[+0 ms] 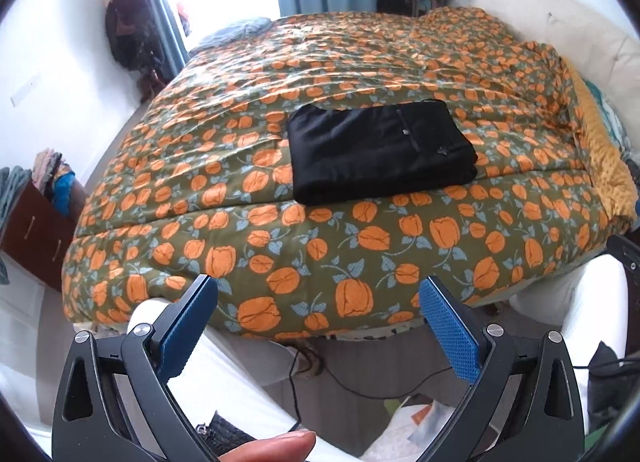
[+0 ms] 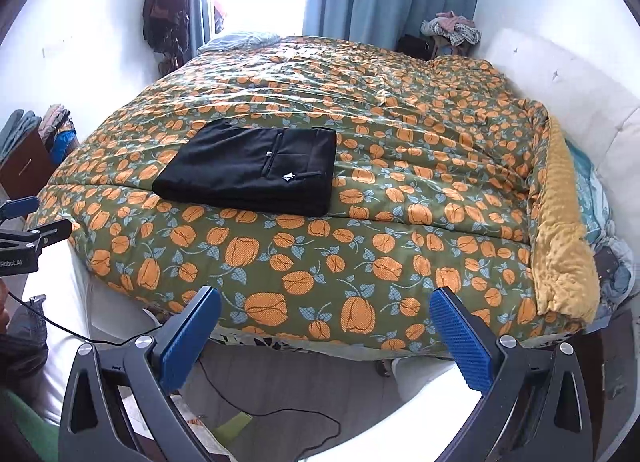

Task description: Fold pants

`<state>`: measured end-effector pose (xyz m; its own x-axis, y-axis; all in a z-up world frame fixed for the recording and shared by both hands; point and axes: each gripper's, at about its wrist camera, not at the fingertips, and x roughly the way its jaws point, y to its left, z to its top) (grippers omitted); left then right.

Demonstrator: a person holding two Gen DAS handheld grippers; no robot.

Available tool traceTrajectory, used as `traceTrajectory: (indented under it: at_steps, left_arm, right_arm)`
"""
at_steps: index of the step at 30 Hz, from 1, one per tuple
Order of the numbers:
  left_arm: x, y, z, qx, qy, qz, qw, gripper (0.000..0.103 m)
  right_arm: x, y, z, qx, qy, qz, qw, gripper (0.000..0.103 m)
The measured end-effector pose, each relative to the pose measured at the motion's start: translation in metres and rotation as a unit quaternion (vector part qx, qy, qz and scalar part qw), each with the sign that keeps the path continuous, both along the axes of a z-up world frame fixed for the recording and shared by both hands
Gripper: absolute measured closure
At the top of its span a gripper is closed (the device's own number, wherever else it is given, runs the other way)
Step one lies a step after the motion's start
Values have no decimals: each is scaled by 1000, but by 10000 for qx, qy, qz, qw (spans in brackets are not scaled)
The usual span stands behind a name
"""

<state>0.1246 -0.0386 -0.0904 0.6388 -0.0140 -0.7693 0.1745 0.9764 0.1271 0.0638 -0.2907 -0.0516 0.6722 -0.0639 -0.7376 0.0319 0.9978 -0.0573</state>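
Observation:
The black pants [image 1: 380, 150] lie folded into a flat rectangle on the bed, near its front edge; they also show in the right wrist view [image 2: 252, 174], with a pocket zip and small white logo on top. My left gripper [image 1: 318, 288] is open and empty, held back off the bed's front edge, well short of the pants. My right gripper [image 2: 326, 298] is open and empty too, also off the front edge, with the pants ahead to its left. The left gripper's side [image 2: 24, 222] shows at the left edge of the right wrist view.
The bed carries an olive quilt with orange flowers [image 1: 320, 246]. A yellow blanket [image 2: 560, 230] lies along its right side by a white headboard [image 2: 580, 102]. A brown drawer unit with clothes [image 1: 36, 222] stands left. Cables [image 2: 260, 414] run over the floor below.

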Motion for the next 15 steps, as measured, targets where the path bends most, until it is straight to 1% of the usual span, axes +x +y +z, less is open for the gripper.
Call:
traceTrajectory:
  at_steps: [5, 15]
  left_arm:
    - [-3, -3, 7, -20, -137, -75, 9999, 2]
    - [-8, -3, 10, -45, -204, -62, 9998, 2]
  right_arm:
    - [-5, 4, 2, 40, -48, -11, 10000, 0]
    - [-9, 9, 2, -24, -111, -10, 9999, 0]
